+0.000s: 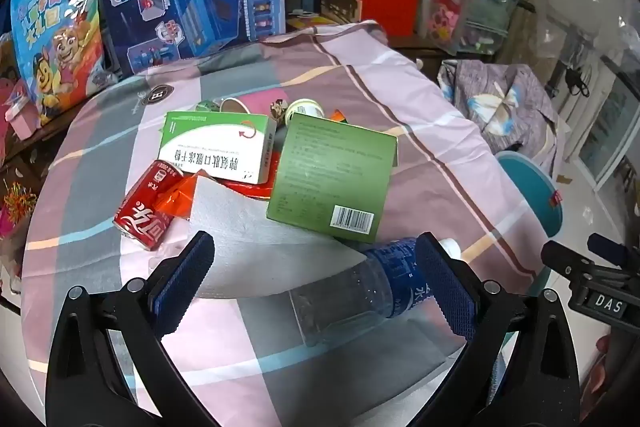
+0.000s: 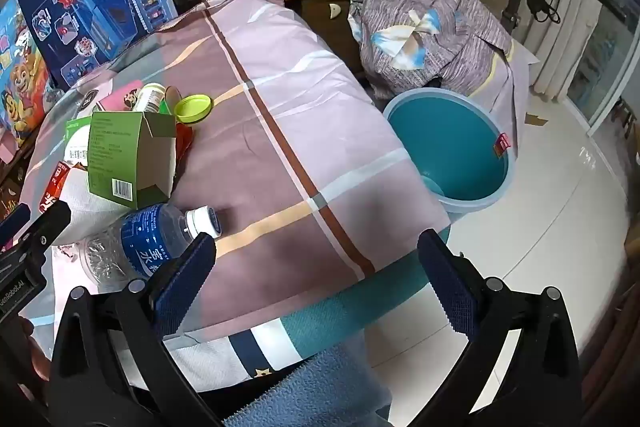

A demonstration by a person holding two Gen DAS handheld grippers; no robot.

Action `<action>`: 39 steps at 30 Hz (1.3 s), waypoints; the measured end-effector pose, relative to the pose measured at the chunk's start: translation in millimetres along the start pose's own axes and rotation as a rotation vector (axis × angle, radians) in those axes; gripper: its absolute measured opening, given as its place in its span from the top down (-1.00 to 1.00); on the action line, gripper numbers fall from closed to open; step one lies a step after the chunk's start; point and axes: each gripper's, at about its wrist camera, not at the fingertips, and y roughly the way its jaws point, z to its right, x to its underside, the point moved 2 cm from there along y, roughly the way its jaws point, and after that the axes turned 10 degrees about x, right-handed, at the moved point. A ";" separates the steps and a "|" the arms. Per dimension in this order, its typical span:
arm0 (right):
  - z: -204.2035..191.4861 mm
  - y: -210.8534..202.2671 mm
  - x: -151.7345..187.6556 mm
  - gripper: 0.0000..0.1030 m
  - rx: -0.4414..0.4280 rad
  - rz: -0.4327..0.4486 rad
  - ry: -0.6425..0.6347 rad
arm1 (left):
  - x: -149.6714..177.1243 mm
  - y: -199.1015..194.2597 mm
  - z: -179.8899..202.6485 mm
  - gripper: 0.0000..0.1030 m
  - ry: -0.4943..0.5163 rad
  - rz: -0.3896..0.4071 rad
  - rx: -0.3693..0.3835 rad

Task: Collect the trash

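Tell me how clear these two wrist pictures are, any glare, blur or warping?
Left wrist view: sharp at the green box, strong fisheye bending with dark corners. Right wrist view: daylight glare on the floor tiles beside the blue bin, edges smeared, a soft shadow by the water bottle.

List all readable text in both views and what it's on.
"DAS": plate on the right tool, seen from the left wrist.
"enRobot.AI", start cut off: left tool's body, seen from the right wrist.
Chinese print on the red can, white-green box and bottle label: not transcribed.
Green box print and barcode digits: too small.
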 end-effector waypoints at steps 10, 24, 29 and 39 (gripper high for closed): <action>8.1 -5.0 -6.4 -0.89 -0.004 0.003 0.026 | -2.0 -5.6 7.4 -0.94 -0.001 0.010 0.005; 10.3 -7.1 -7.7 -0.89 0.016 0.004 0.021 | -1.4 -0.3 -2.5 -0.94 -0.035 -0.006 0.038; 10.9 -6.5 -7.8 -0.89 0.017 0.003 0.019 | 0.1 1.6 -2.9 -0.94 -0.038 -0.008 0.041; 11.3 -3.5 -6.6 -0.89 0.023 -0.002 0.023 | 1.9 -0.1 -2.3 -0.94 -0.028 0.013 0.032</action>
